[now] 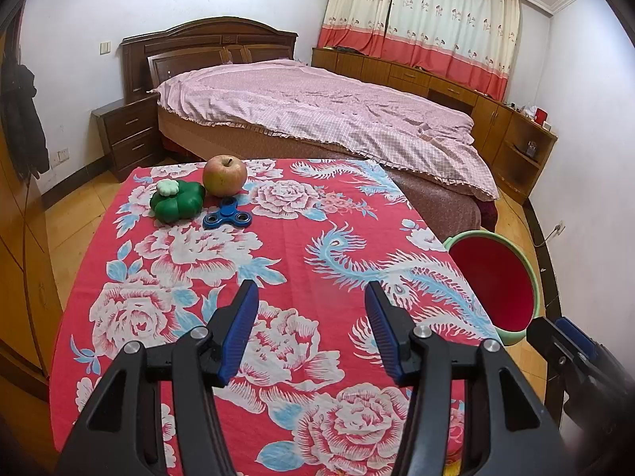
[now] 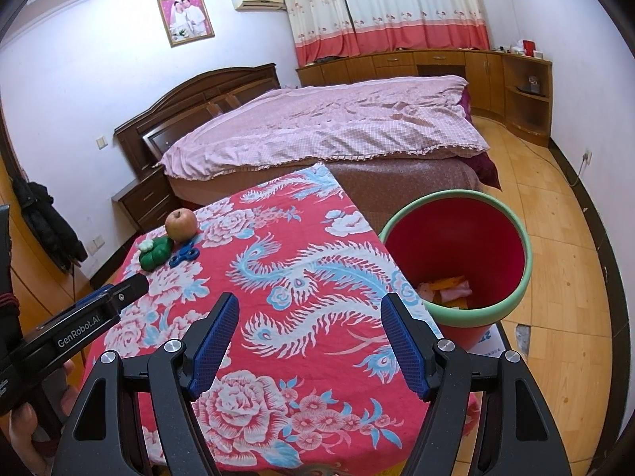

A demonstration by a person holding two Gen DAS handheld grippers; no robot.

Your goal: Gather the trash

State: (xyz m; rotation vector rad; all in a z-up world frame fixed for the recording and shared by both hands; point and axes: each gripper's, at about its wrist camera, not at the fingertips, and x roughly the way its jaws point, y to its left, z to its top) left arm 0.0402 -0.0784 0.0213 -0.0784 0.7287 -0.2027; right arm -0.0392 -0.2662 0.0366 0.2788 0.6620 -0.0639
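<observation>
Trash [image 2: 446, 287] binned, beyond right gripper [image 2: 309, 341]

The tablecloth [image 1: 301, 246] lies bare across the middle and near part, open under the wide-spread left gripper [image 1: 311, 301] and right gripper [image 2: 309, 309]. Obstacles sit only at the far left corner: an apple [image 1: 224, 175], a green toy [image 1: 176, 201] touching it, and a blue spinner [image 1: 227, 217] just in front. The red bin [image 2: 456, 238] stands beside the table's right edge, mouth open upward, scraps [image 2: 446, 287] at its bottom.
</observation>
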